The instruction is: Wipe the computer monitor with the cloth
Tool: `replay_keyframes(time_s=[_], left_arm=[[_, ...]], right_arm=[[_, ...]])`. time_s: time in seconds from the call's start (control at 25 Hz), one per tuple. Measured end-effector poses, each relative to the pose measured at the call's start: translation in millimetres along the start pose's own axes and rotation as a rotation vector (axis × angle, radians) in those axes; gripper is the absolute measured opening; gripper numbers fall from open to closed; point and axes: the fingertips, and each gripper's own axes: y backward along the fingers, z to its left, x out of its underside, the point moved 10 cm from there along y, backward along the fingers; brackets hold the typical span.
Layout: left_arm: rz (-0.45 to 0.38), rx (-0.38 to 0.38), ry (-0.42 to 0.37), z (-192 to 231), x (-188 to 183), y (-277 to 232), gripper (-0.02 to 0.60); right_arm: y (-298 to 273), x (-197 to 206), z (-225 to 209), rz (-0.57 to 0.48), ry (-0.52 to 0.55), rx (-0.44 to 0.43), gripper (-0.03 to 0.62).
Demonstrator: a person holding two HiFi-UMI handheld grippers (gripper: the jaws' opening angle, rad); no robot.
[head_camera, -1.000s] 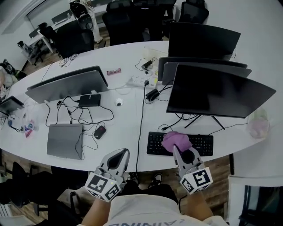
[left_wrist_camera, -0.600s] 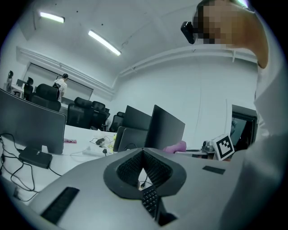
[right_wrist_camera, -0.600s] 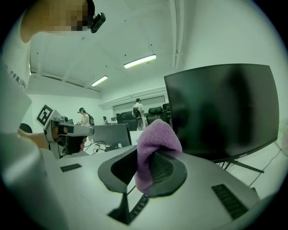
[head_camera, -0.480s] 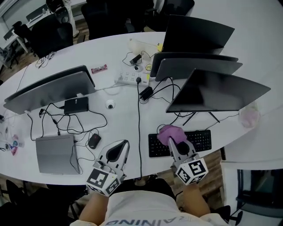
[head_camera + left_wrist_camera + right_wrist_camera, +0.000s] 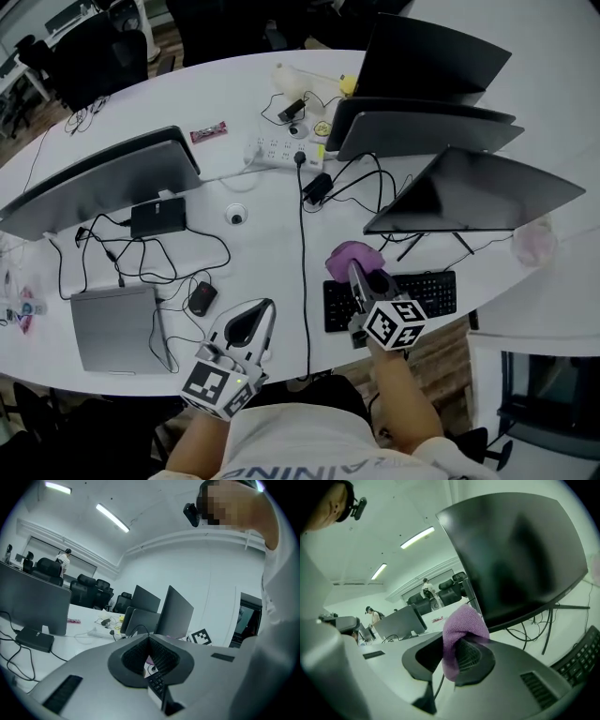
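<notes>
**Cloth in hand, screen not yet touched.** My right gripper [image 5: 451, 645] is clamped on the purple cloth [image 5: 461, 626], and a wad of it bulges up between the ribbed pads. I hold it above the left end of the keyboard [image 5: 427, 292], aimed at the dark monitor [image 5: 515, 550] just behind. My left gripper [image 5: 149, 654] hangs low by the desk's near edge. Its jaws are drawn together on nothing, with only a slit between them.

As I read it, the step in hand is the approach. The cloth is secured but apart from the screen, so no wiping has begun. The next move calls for carrying the wad up and forward over the keyboard. I would turn it so fabric rather than jaw meets the glass, then sweep across with light pressure. The panel leans on a thin-legged stand [image 5: 433, 248], and I judge it could rock under a hard push.

Black cables [image 5: 361, 183] snake beneath the monitor and across the white desk [image 5: 262, 253]. More monitors [image 5: 422, 127] crowd behind it, with a power strip [image 5: 281, 150] beside them. A mouse [image 5: 202, 298] and a closed grey laptop [image 5: 112, 326] lie to the left. The keyboard and stand legs sit on my path, and a low swing could snag a cable.
</notes>
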Motion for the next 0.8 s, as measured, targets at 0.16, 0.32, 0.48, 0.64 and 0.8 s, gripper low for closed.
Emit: replay_keyframes(time_s=[0.16,0.32,0.48,0.64,0.8], left_arm=[[0.011,-0.005,0.006,9,1,3,0.005],[0.017,-0.01,0.01,18,3,3,0.005],[0.025,-0.018,0.015,25,4,4,0.005],[0.029,-0.022,0.023,29,5,4,0.005],[0.021,-0.017,0.021,28,0,4,0.005]], right_arm=[[-28,9,-12,0.026,-0.125,0.029,0.055],[-54,17,-31,0.042,-0.271,0.063,0.055],[-68,15,-43,0.01,-0.37,0.11,0.055],[-71,10,-46,-0.061,-0.423,0.125,0.055],[-67,-2,-39,-0.14,-0.435,0.114,0.055]])
